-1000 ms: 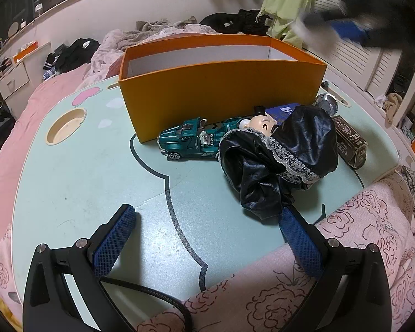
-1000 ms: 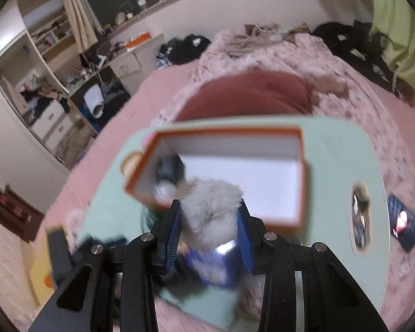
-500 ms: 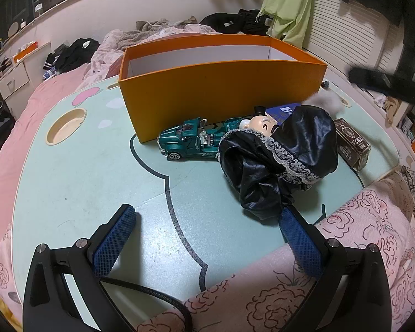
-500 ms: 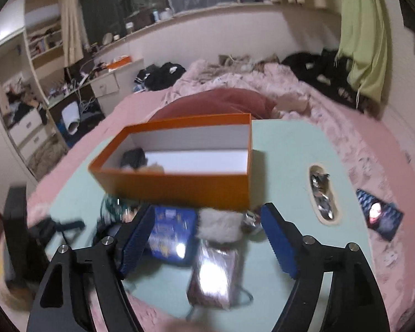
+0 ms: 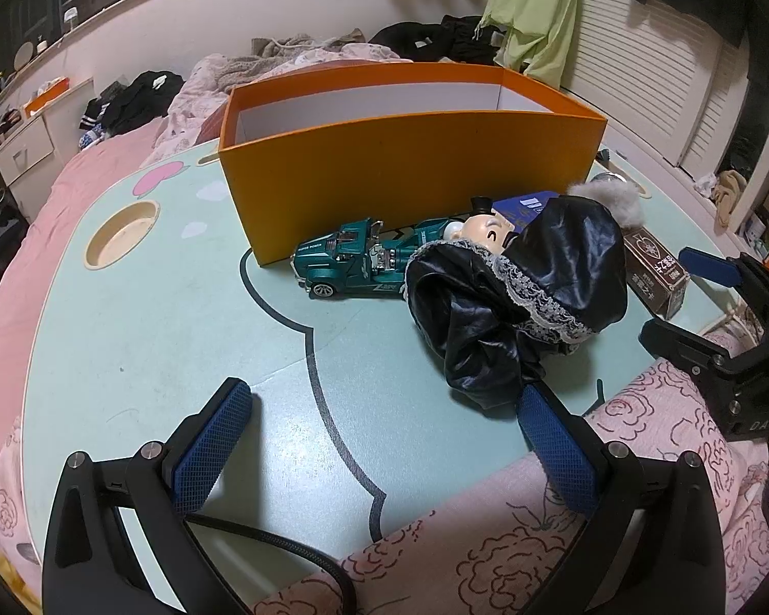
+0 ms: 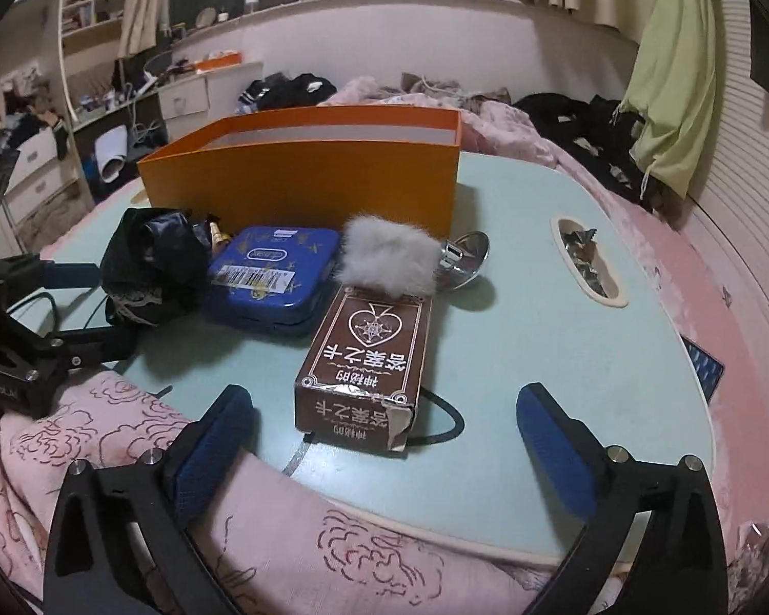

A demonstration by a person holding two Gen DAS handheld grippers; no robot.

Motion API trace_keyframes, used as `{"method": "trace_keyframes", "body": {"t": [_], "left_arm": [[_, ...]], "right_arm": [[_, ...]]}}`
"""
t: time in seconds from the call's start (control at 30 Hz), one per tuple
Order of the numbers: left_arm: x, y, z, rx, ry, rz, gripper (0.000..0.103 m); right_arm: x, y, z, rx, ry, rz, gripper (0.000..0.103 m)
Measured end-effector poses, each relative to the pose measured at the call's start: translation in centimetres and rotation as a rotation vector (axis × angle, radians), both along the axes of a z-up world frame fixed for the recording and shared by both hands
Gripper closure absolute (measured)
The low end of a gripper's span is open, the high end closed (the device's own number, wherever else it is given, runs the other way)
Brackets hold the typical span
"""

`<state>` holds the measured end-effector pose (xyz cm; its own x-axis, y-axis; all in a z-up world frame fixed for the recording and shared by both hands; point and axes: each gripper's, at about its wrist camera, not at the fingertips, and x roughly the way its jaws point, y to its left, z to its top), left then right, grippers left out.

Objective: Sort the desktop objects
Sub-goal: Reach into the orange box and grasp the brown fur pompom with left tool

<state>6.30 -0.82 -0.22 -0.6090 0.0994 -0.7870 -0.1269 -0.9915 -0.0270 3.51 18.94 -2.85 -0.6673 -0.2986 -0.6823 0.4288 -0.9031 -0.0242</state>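
Note:
An orange box (image 5: 410,174) (image 6: 302,179) stands open at the back of the mint table (image 5: 154,359). In front of it lie a green toy truck (image 5: 353,261), a figurine head (image 5: 487,230), black lace-trimmed cloth (image 5: 538,287) (image 6: 148,261), a blue tin (image 6: 271,271), a grey fur puff (image 6: 389,256) and a brown card box (image 6: 369,353). My right gripper (image 6: 384,400) is low at the near table edge with its jaws opening. The card box's near end lies between the fingertips, untouched. My left gripper (image 5: 382,394) is open over bare table, its right finger beside the cloth.
A shiny metal piece (image 6: 461,256) lies beside the fur puff. The table has a round cup hole (image 5: 123,233) and a slot (image 6: 584,266) holding foil scraps. A pink floral quilt (image 6: 128,435) covers the near edge. A black cable (image 6: 446,420) runs under the card box.
The right gripper held the grey fur puff above the orange box; it let go, sank to the near table edge and opened wide. The puff now lies behind the card box. The left gripper stayed still.

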Motion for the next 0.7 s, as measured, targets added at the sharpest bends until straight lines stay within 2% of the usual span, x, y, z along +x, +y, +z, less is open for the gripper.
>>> {"method": "trace_keyframes", "body": {"t": [0.2, 0.43, 0.53, 0.63, 0.7], "left_arm": [[0.2, 0.1, 0.1, 0.0, 0.001, 0.009, 0.0], [0.3, -2.8, 1.1, 0.13, 0.022, 0.029, 0.0], [0.4, -3.8, 3.3, 0.138, 0.062, 0.032, 0.0], [0.4, -4.3, 7.3, 0.14, 0.156, 0.001, 0.001], [-0.6, -4.4, 9.6, 0.146, 0.187, -0.03, 0.011]], "right_arm": [[0.2, 0.1, -0.2, -0.004, 0.004, 0.002, 0.0], [0.3, 0.0, -0.1, -0.004, 0.004, 0.003, 0.0], [0.2, 0.1, -0.2, -0.004, 0.004, 0.003, 0.0], [0.2, 0.1, -0.3, -0.005, 0.005, 0.004, 0.0], [0.2, 0.1, -0.3, -0.005, 0.004, 0.004, 0.0]]}}
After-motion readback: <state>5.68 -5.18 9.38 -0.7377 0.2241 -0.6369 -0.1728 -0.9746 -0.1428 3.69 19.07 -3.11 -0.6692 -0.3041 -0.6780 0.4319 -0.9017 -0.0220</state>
